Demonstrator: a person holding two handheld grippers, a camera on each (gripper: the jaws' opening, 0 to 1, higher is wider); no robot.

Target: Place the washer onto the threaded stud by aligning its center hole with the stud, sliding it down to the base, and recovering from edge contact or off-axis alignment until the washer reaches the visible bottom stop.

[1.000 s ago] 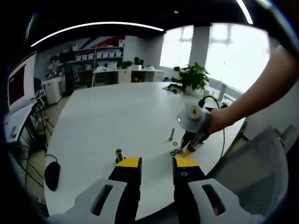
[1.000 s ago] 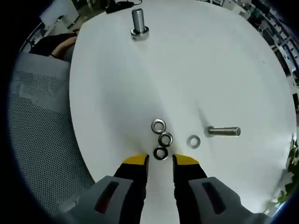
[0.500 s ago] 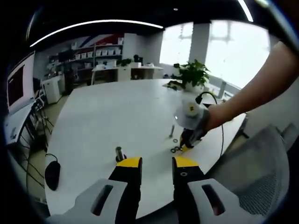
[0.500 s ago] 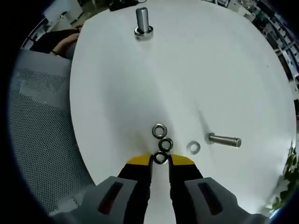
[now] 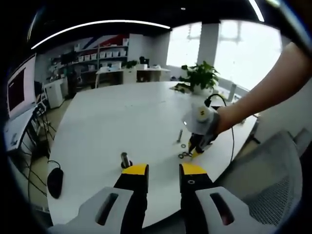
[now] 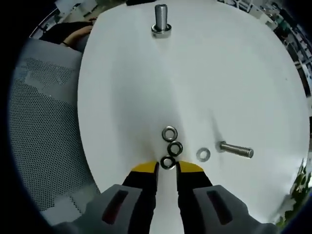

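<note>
Right gripper view: fingers (image 6: 167, 167) narrowed since earlier, seemingly clamped on nearest washer (image 6: 168, 162).

A large round white counter (image 5: 112, 122) fills the middle of an open office. Bright windows (image 5: 239, 53) stand behind it on the right, split by a pale pillar (image 5: 208, 46), and a leafy potted plant (image 5: 199, 78) sits at the counter's far edge. Curved strip lights (image 5: 97, 25) run across a dark ceiling. Along the far wall are shelves (image 5: 102, 56) with white boxes and a desk (image 5: 131, 75). A dark monitor (image 5: 19, 87) stands at the left. A black mouse (image 5: 54, 183) lies on the counter's near left. A grey mesh chair (image 6: 41, 131) sits beside the counter.
</note>
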